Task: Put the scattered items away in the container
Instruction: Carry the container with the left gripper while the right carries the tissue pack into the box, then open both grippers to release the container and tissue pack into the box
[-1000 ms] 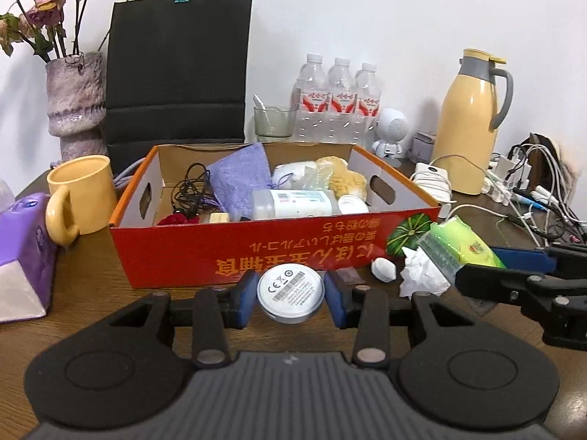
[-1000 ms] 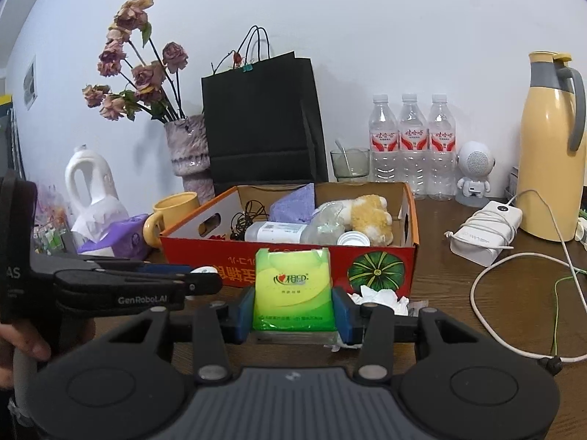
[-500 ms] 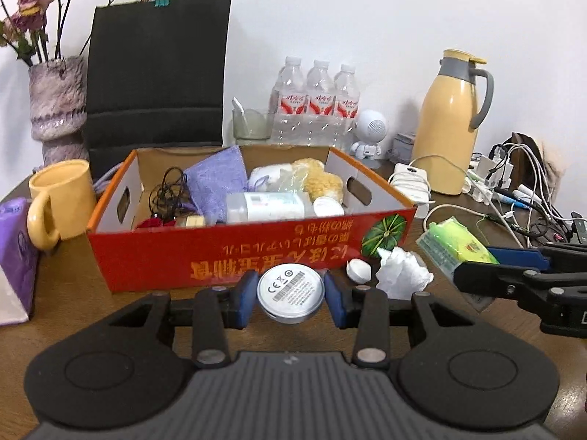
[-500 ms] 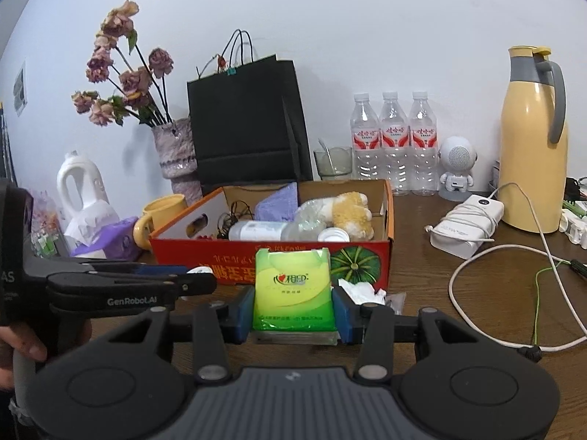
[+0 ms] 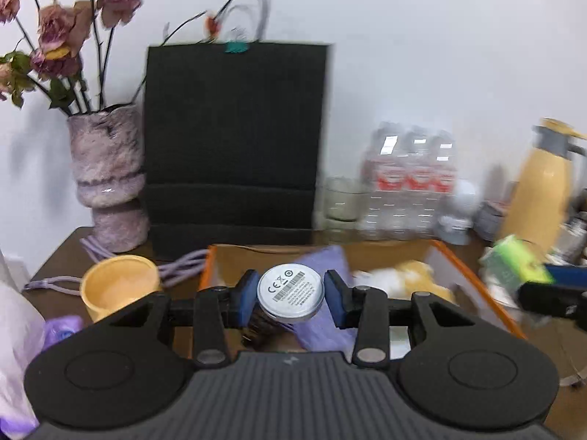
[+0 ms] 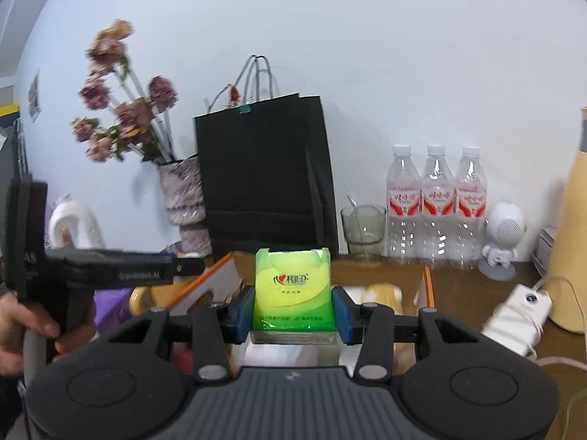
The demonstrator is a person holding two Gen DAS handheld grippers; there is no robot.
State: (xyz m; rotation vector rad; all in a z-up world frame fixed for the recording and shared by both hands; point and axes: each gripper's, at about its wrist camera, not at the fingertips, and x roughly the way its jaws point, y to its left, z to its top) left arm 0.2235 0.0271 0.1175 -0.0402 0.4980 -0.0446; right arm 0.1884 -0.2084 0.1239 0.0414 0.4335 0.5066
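My left gripper (image 5: 290,299) is shut on a round white disc (image 5: 290,292) with a barcode label, held over the orange cardboard box (image 5: 473,267). Under it in the box lie a purple cloth (image 5: 330,256) and a yellow plush toy (image 5: 414,275). My right gripper (image 6: 293,311) is shut on a green tissue pack (image 6: 293,289), held above the same box (image 6: 427,286). In the left wrist view the green pack (image 5: 517,264) and the right gripper's finger show blurred at the right edge. The left gripper (image 6: 183,267), held by a hand (image 6: 22,326), reaches in from the left of the right wrist view.
Behind the box stand a black paper bag (image 5: 234,139), a vase of dried roses (image 5: 106,179), a glass (image 6: 363,231), three water bottles (image 6: 436,205), a white robot figure (image 6: 502,242) and a yellow thermos (image 5: 539,190). A yellow mug (image 5: 117,286) sits left, a white charger (image 6: 513,311) right.
Both grippers have risen and moved forward from in front of the box to above its inside, still carrying the disc and the tissue pack. The box front is now out of sight.
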